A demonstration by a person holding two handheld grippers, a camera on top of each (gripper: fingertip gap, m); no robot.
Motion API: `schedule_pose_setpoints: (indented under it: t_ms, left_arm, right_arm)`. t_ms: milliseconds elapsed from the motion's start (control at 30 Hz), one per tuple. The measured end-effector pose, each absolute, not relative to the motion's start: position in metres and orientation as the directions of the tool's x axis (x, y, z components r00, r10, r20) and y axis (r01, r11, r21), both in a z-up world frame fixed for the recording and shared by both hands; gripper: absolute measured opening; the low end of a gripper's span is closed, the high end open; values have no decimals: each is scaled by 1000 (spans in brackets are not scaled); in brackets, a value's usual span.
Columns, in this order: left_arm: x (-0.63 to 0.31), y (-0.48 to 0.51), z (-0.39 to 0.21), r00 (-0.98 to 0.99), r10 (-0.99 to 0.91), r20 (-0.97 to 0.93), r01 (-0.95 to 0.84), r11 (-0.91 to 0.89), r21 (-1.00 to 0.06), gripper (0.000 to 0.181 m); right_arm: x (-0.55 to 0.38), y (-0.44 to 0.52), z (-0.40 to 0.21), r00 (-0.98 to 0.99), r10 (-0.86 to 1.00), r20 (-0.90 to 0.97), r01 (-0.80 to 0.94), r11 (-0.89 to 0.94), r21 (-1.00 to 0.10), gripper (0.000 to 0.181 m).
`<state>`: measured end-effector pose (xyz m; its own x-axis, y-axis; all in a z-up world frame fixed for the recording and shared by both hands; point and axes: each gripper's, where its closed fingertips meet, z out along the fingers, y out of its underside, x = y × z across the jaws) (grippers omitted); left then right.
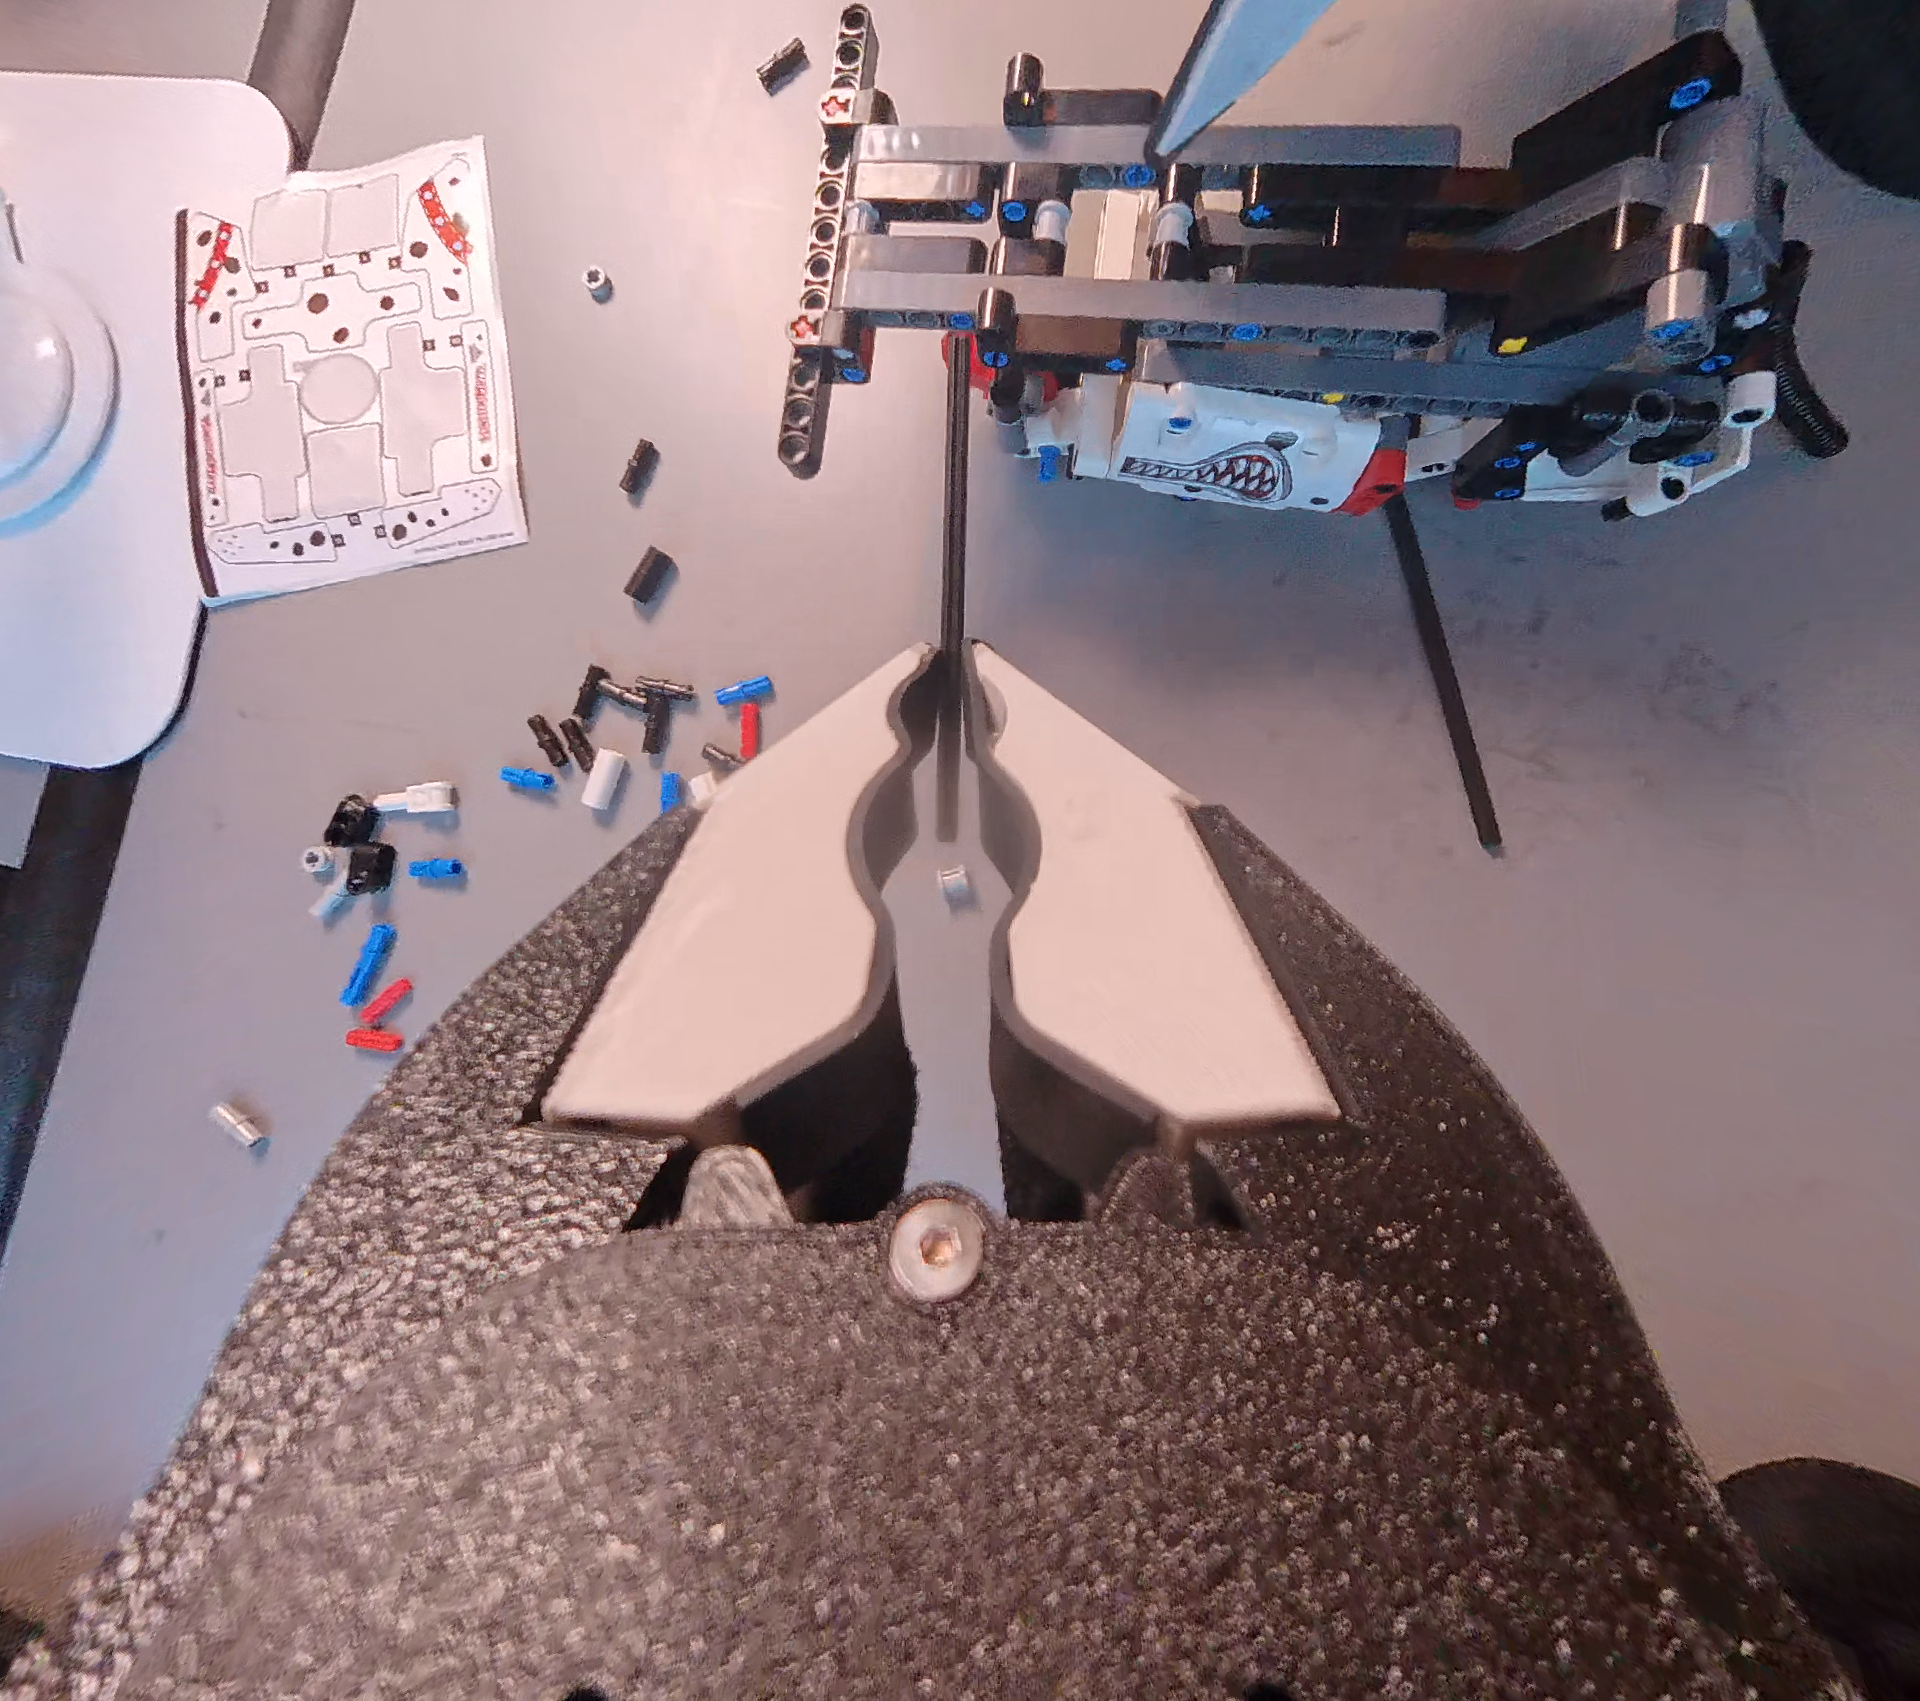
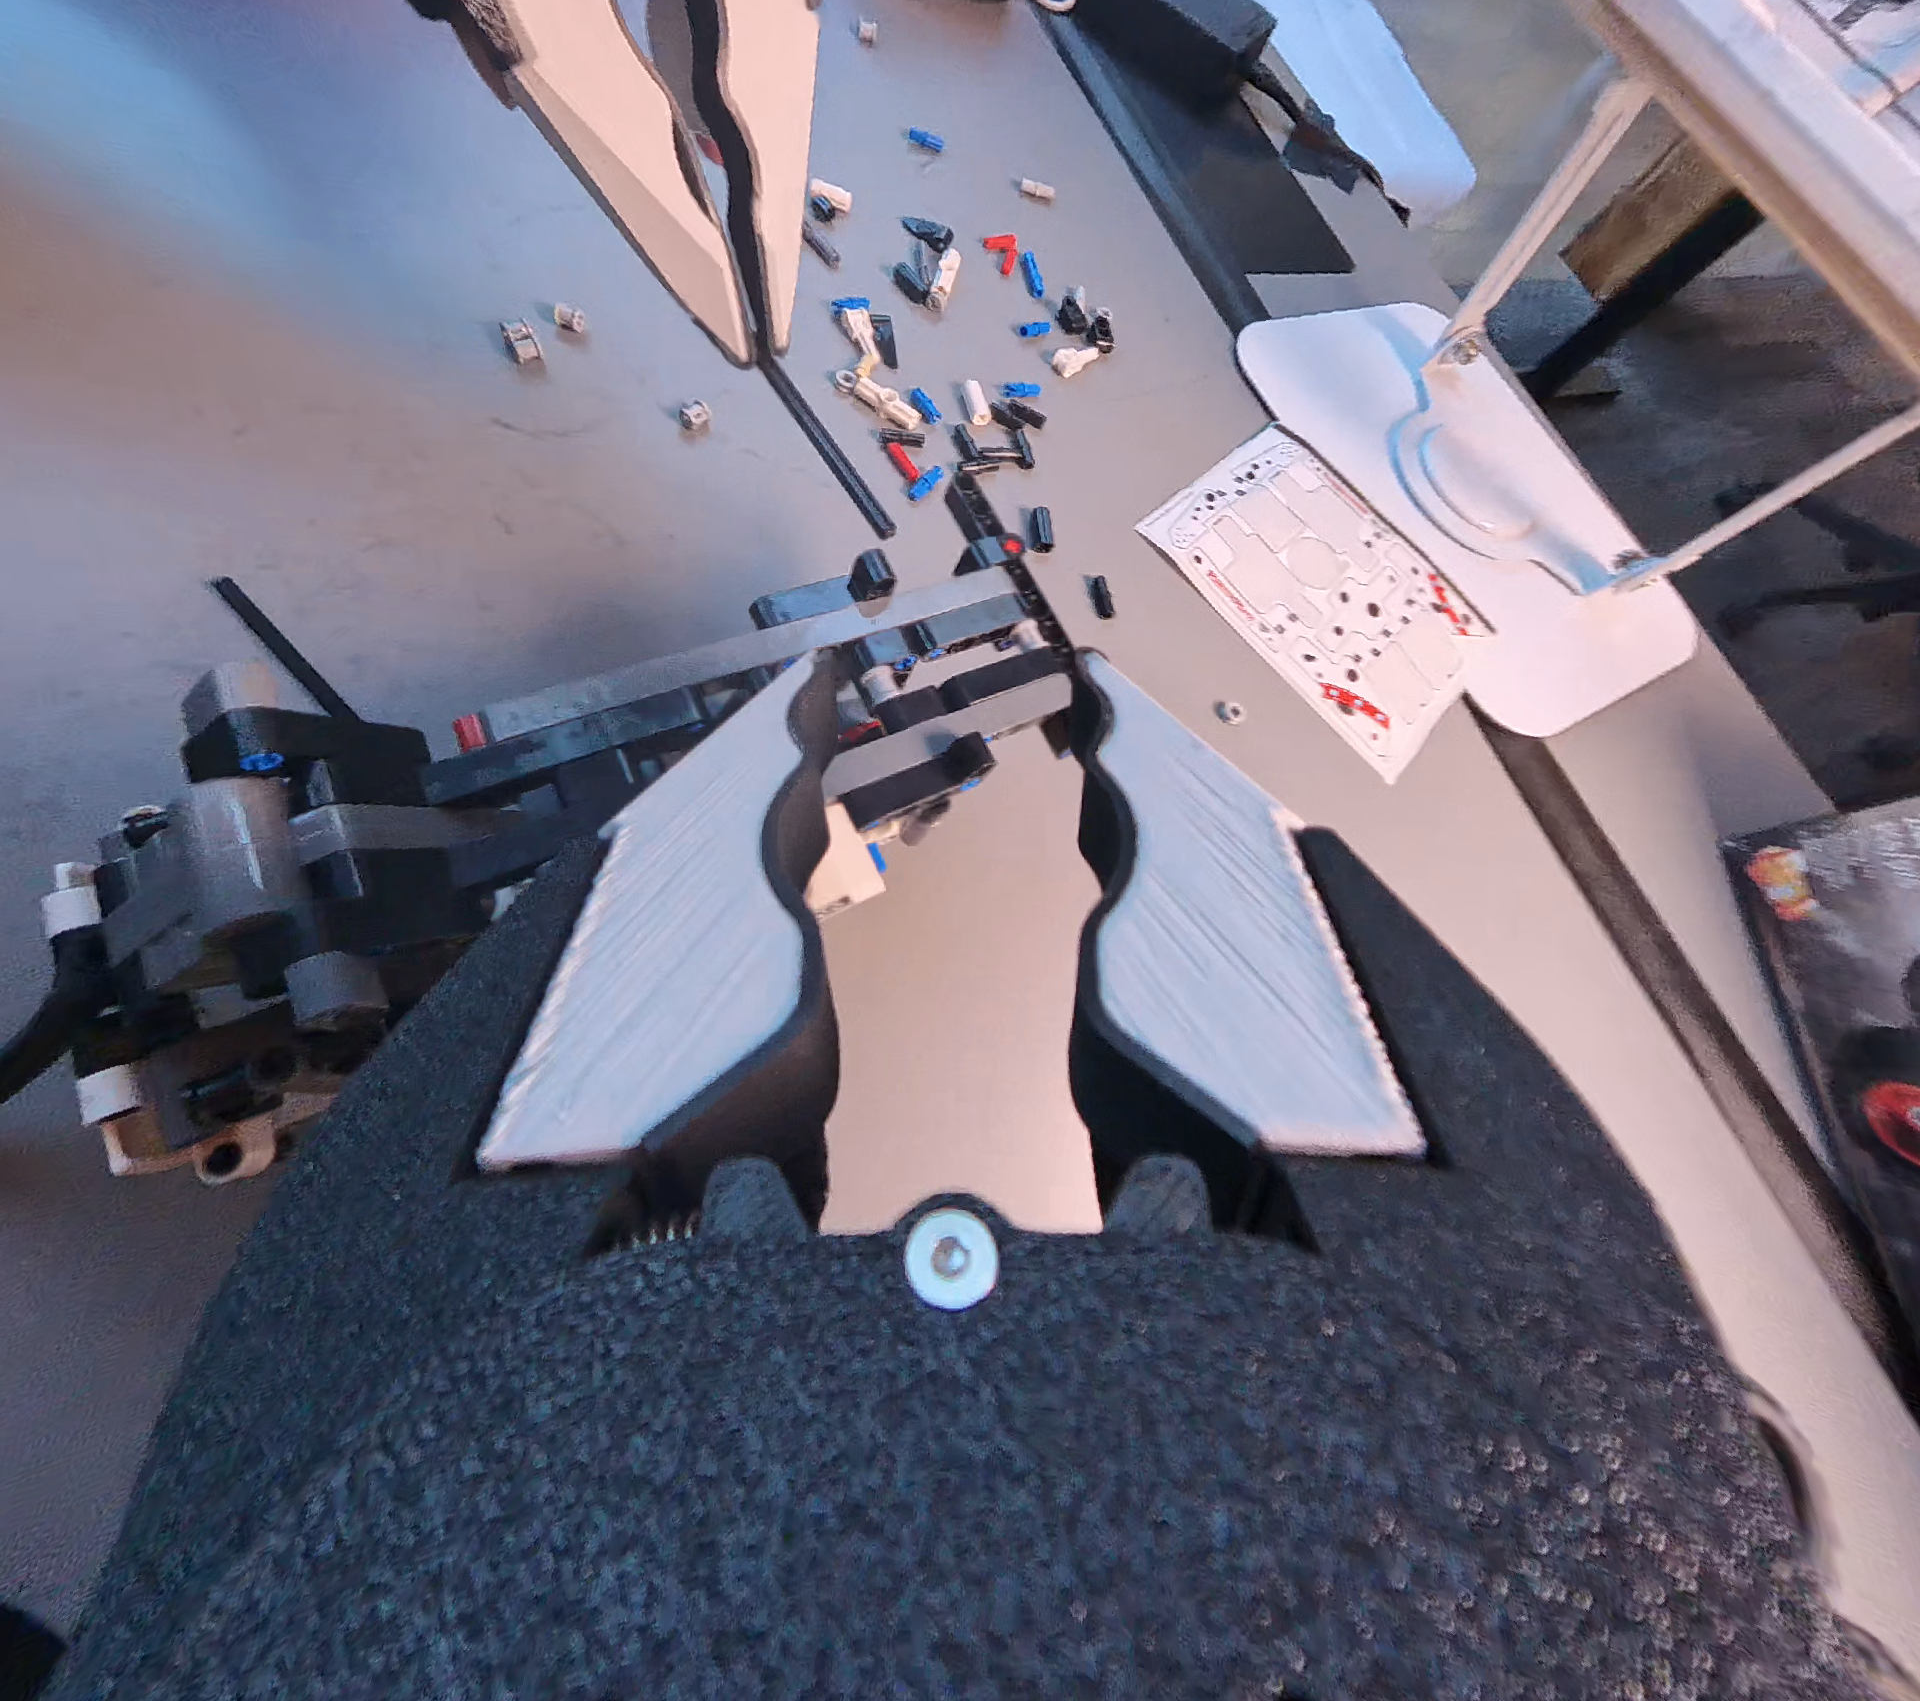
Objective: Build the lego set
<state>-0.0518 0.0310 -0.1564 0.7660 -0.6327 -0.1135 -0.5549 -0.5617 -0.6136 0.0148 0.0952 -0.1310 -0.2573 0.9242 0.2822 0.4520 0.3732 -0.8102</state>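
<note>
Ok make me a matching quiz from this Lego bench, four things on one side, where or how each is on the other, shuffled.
1. black axle
2. sticker sheet
3. right gripper
4. loose pins

A. open, over the model's frame
B. clamped in the left gripper
C. scattered on the table
D. flat, partly on a white base

Pairs: 1-B, 2-D, 3-A, 4-C

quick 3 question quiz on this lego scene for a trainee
1. True or false: the left gripper is shut on a long black axle.
2. Which side of the lego model does the sticker sheet lie on in the left wrist view: A left, B right?
3. Fill in: the right gripper is ____ around the model's beams.

Key: 1 true; 2 A; 3 open.
</note>
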Motion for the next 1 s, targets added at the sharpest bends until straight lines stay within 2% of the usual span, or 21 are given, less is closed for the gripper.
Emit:
schedule_pose_setpoints:
  t_ms: [200, 800, 1000]
  left_arm:
    - [-46, 33, -163, 730, -673, -119, -597, -544, -589, 3]
    - [-45, 39, -159, 707, -689, -162, -626, -502, -596, 3]
    - [-42, 44, -154, 682, -715, -153, -636, -476, -608, 3]
  right_arm:
    - [23, 93, -143, -282, 943, 177, 424, 288, -858, 40]
    - [25, 94, -152, -287, 957, 38, 426, 163, -890, 37]
    - [23, 89, -152, -300, 954, 5, 421, 137, -897, 41]
